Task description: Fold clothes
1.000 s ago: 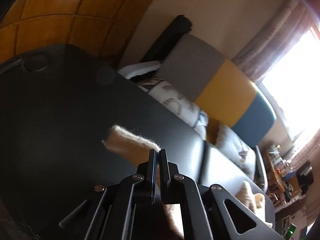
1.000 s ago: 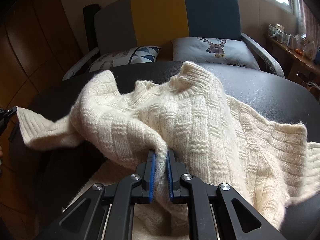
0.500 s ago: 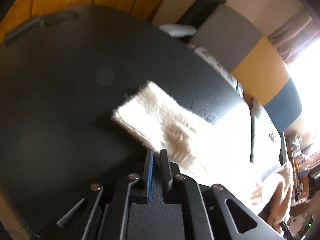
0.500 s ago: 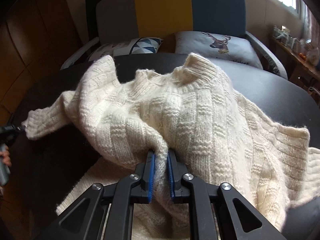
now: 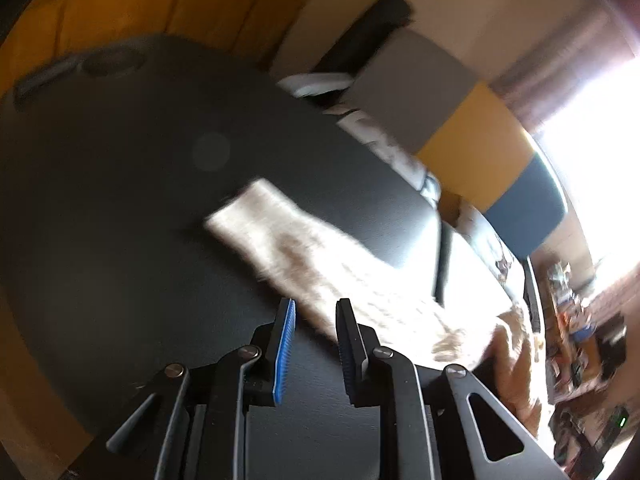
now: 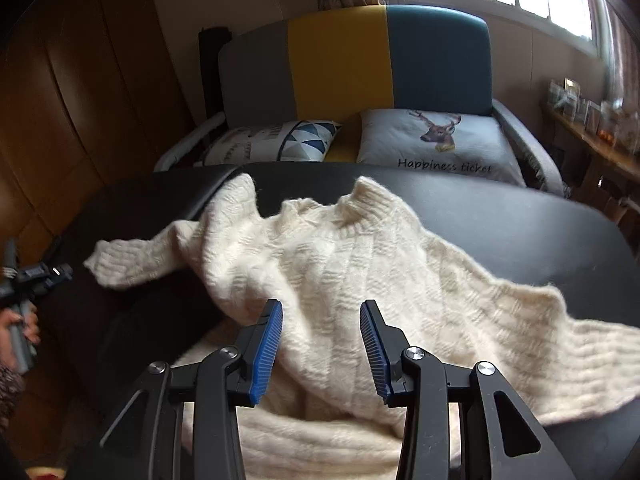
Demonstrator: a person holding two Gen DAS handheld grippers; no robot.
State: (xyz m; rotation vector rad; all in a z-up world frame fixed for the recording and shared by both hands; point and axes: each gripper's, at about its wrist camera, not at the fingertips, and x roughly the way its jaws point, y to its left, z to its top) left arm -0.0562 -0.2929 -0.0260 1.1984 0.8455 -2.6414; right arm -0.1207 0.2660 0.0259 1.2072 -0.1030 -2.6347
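Observation:
A cream knitted sweater [image 6: 352,280] lies crumpled on the black table [image 6: 500,216], collar toward the sofa. One sleeve [image 6: 132,258] stretches out to the left. My right gripper [image 6: 320,312] stands open just above the sweater's body, holding nothing. In the left wrist view that sleeve [image 5: 288,240] lies flat on the black table [image 5: 120,200], cuff pointing away. My left gripper [image 5: 314,310] is open, its fingertips at the sleeve's near edge with nothing clamped. The left gripper [image 6: 48,272] also shows at the far left of the right wrist view, held by a hand [image 6: 20,328].
Behind the table stands a sofa [image 6: 360,60] in grey, yellow and teal, with two cushions [image 6: 436,140]. Wooden panelling [image 6: 80,100] lines the left side. A cluttered shelf [image 6: 592,120] runs under the window at right. A round recess [image 5: 114,62] sits at the table's far corner.
Both grippers have opened and let go of the sweater. The sleeve dropped flat onto the table, and the sweater's body settled lower. The right gripper drew back slightly.

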